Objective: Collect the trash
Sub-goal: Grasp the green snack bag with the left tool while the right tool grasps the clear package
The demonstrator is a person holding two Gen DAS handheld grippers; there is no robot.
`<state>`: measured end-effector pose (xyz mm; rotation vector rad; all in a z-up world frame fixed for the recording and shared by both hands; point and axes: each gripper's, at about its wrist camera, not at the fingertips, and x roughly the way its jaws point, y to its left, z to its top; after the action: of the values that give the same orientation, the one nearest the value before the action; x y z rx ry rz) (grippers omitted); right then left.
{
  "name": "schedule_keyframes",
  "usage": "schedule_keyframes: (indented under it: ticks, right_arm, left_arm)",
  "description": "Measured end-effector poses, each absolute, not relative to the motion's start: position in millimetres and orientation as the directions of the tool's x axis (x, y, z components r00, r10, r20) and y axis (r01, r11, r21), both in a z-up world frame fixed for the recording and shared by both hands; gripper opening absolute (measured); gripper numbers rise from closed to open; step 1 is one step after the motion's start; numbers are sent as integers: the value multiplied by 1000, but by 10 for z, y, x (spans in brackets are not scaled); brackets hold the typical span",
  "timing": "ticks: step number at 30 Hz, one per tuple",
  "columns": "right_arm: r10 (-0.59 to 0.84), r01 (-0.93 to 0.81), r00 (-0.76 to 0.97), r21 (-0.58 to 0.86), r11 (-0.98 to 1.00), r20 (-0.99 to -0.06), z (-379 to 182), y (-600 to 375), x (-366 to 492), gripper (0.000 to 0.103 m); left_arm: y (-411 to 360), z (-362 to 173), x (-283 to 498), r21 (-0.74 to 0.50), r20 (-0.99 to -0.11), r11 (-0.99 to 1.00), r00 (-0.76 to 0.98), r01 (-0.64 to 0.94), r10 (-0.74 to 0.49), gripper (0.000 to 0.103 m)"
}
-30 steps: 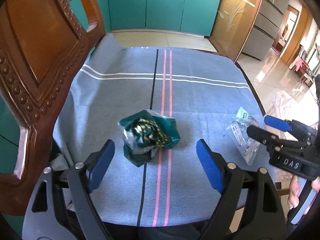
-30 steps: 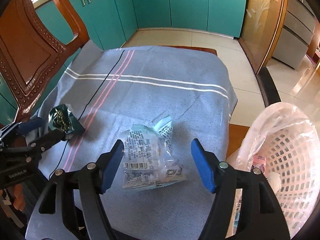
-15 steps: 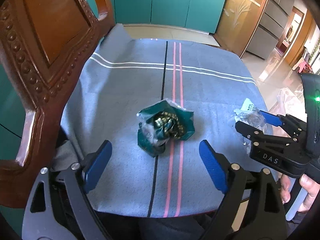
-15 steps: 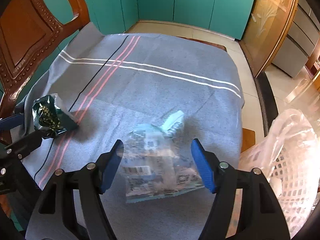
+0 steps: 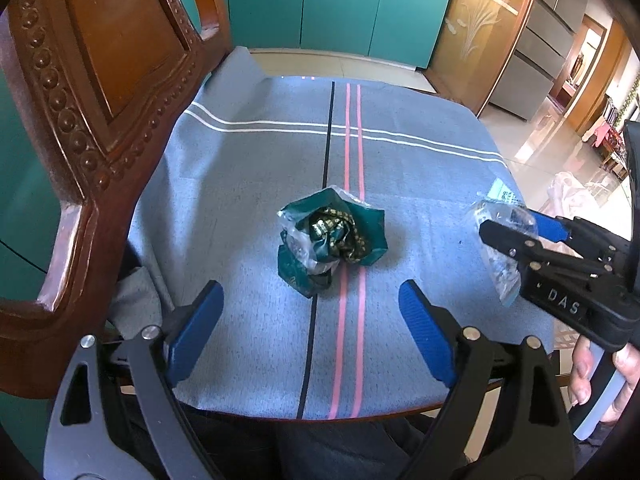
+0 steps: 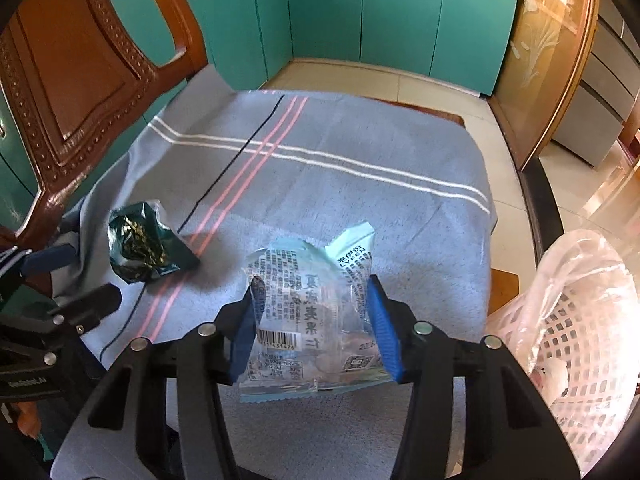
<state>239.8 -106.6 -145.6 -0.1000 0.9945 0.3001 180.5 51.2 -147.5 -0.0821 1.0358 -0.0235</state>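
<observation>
The right tool pinches the clear snack wrapper between its blue pads, lifted off the bench. The film is thin and slick, gripped only along its sides, so I judge it could slide out or crumple loose on a quick swing toward the lined white basket at 3 o'clock. The basket's loose plastic liner may also snag the tool at the rim.

The left tool is spread wide, holding nothing, with the crumpled green wrapper lying on the cloth just ahead at 12 o'clock. A carved wooden chair crowds the 9 o'clock side, limiting any approach from there.
</observation>
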Motion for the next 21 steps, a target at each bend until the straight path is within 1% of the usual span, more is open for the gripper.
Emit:
schedule_keyframes:
  ticks: [3, 5, 6, 9, 12, 21]
  right_arm:
    - [199, -282, 511, 56, 958, -836, -1458, -1091, 2392, 53]
    - [197, -270, 511, 61, 961, -837, -1472, -1111, 2393, 57]
    - [195, -263, 512, 63, 963, -837, -1476, -1122, 2392, 60]
    - [195, -250, 513, 73, 966, -836, -1477, -1162, 2390, 62]
    - [192, -240, 521, 73, 968, -832, -1463, -1190, 2380, 66]
    - [195, -227, 535, 82, 970, -822, -1417, -1278, 2338, 69]
  left_arm:
    - [503, -1475, 1796, -77, -859, 997, 510, -17, -57, 90]
    - [497, -1473, 1798, -77, -859, 997, 508, -16, -58, 90]
    - [491, -1471, 1794, -76, -860, 997, 508, -15, -58, 91]
    - [481, -1471, 1794, -71, -859, 997, 509, -12, -55, 91]
    - [475, -1471, 1787, -70, -858, 997, 511, -13, -54, 91]
    - [512, -1402, 1797, -70, -847, 997, 530, -21, -48, 91]
